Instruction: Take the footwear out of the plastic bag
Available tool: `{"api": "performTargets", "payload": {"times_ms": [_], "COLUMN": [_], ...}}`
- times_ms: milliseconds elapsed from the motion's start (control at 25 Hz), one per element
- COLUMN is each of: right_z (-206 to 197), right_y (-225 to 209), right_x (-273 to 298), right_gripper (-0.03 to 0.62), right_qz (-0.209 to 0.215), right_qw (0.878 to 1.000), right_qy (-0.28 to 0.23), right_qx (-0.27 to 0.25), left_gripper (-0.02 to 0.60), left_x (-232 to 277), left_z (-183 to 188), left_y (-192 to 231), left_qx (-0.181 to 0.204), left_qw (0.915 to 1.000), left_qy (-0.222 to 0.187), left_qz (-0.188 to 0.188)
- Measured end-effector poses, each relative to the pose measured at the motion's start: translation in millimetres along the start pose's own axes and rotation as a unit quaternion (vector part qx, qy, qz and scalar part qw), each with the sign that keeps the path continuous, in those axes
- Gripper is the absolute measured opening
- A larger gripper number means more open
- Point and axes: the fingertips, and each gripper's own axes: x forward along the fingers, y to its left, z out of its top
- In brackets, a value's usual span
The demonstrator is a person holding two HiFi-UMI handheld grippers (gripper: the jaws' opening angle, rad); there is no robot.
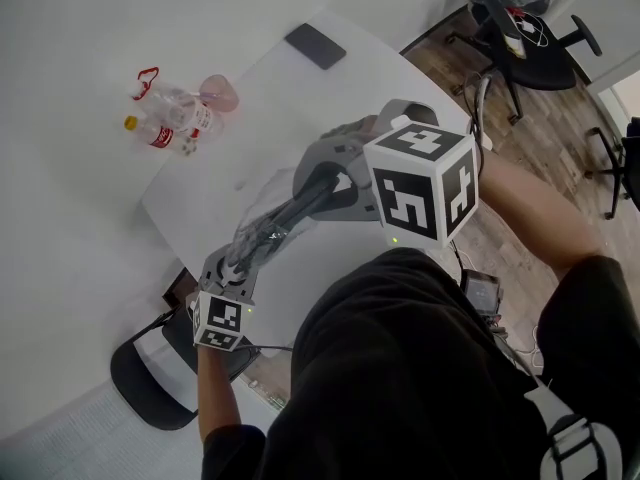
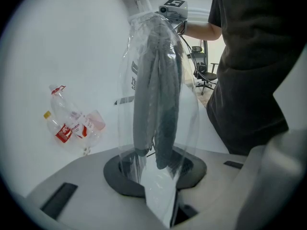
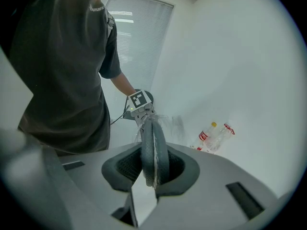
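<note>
Left hand-held gripper (image 2: 156, 176) pinches clear plastic bag (image 2: 191, 121) containing grey footwear (image 2: 158, 90).

A white surface (image 1: 270, 118) stands on a pale floor (image 1: 70, 218) that gives way to wood planks (image 1: 560, 148) at the upper right. A black office chair (image 1: 535, 53) stands on the planks, and another black chair (image 1: 150, 378) sits beside the surface. Blinds cover a bright window (image 3: 139, 37) in a white wall (image 3: 230, 56).

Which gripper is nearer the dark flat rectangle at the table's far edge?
Right. The right gripper holds the footwear over mid-table, closer to the dark rectangle; the left gripper clamps the plastic bag's other end by the table's near edge.
</note>
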Motion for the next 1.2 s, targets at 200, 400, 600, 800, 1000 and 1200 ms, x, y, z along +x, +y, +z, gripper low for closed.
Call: {"api": "performTargets", "payload": {"times_ms": [200, 400, 600, 800, 1000, 1200], "right_z": [2, 3, 2, 2, 3, 3], "right_y": [-2, -6, -6, -8, -9, -8], "right_x": [-1, -8, -10, -11, -16, -18], "right_gripper": [0.08, 0.08, 0.08, 0.08, 0.08, 0.08], "right_qz": [-0.006, -0.019, -0.021, -0.021, -0.022, -0.022], "right_qw": [1.0, 1.0, 1.0, 1.0, 1.0, 1.0], "right_qy": [0.0, -0.01, -0.013, -0.014, -0.015, -0.009], "right_qx": [-0.01, -0.006, -0.006, -0.009, -0.007, -0.005], "left_gripper": [0.114, 0.056, 0.032, 0.025, 0.023, 0.023], "left_x": [1, -2, -2, -1, -2, 1], "left_z": [-6, -11, -11, -16, -19, -19], "left_y": [4, 10, 12, 14, 14, 16], "left_qx": [-0.004, -0.009, -0.008, -0.014, -0.015, -0.011], "left_qw": [0.9999, 0.9994, 0.9992, 0.999, 0.9988, 0.9989], "left_qy": [0.008, 0.008, 0.006, 0.011, 0.014, 0.009], "left_qz": [0.009, 0.032, 0.039, 0.042, 0.043, 0.044]}}
